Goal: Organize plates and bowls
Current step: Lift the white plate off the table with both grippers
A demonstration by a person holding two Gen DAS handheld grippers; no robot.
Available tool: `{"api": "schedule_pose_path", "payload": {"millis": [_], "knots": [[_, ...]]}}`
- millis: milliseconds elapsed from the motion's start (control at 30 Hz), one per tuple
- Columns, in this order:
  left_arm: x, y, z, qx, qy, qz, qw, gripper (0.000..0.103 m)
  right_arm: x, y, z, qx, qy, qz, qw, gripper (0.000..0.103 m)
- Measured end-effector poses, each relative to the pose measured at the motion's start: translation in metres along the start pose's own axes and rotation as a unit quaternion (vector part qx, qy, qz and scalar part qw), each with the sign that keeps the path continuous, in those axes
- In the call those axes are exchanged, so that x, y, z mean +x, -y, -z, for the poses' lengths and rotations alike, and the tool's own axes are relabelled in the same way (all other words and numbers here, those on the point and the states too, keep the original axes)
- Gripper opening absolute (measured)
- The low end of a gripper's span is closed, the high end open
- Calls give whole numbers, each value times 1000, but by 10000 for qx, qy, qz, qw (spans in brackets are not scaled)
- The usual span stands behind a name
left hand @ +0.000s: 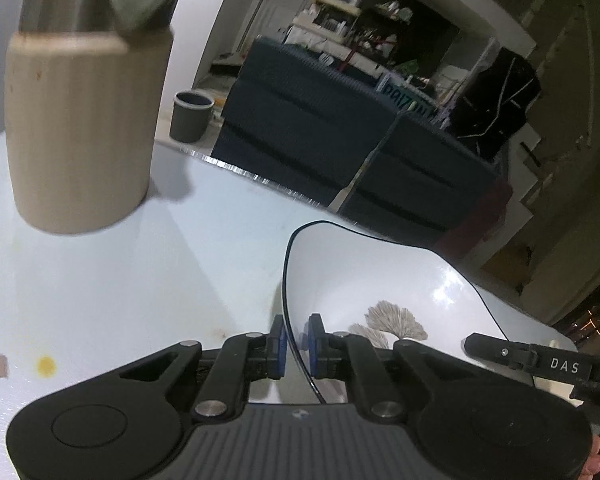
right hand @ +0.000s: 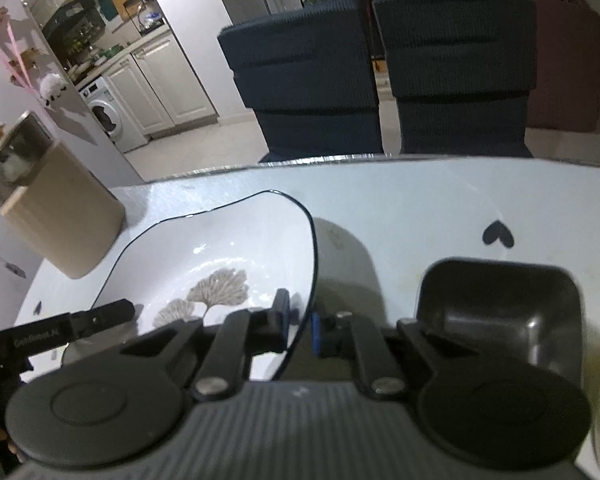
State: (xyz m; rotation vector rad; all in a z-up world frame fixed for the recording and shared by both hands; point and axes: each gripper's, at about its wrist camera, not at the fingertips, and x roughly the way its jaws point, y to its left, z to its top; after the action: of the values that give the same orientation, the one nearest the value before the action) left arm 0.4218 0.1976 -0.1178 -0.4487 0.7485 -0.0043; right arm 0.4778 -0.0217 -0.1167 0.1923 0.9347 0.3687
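Both hand-held grippers pinch the rim of one white bowl above the pale surface (right hand: 420,200)

The left hand-held gripper (left hand: 296,338) clamps the black-edged rim of the white bowl (left hand: 380,276) on one side, and the right hand-held gripper (right hand: 300,320) clamps the opposite side, one pad inside and one outside. The bowl, printed with grey trees, sits tilted between them. A beige canister (right hand: 64,216) stands near it, a small black square bowl (right hand: 500,304) lies just beside the right hand-held gripper, and dark chairs (right hand: 312,80) stand behind
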Motion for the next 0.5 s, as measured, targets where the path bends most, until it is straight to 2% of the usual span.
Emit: {"api": "schedule_pose_path", "payload": {"millis": [267, 500], "knots": [[-52, 29, -5, 267, 333, 143, 9990, 11, -54, -3, 9, -90, 409, -194, 9989, 13], [-101, 66, 6, 668, 494, 323, 9960, 11, -115, 2, 26, -101, 740, -295, 9968, 14]]}}
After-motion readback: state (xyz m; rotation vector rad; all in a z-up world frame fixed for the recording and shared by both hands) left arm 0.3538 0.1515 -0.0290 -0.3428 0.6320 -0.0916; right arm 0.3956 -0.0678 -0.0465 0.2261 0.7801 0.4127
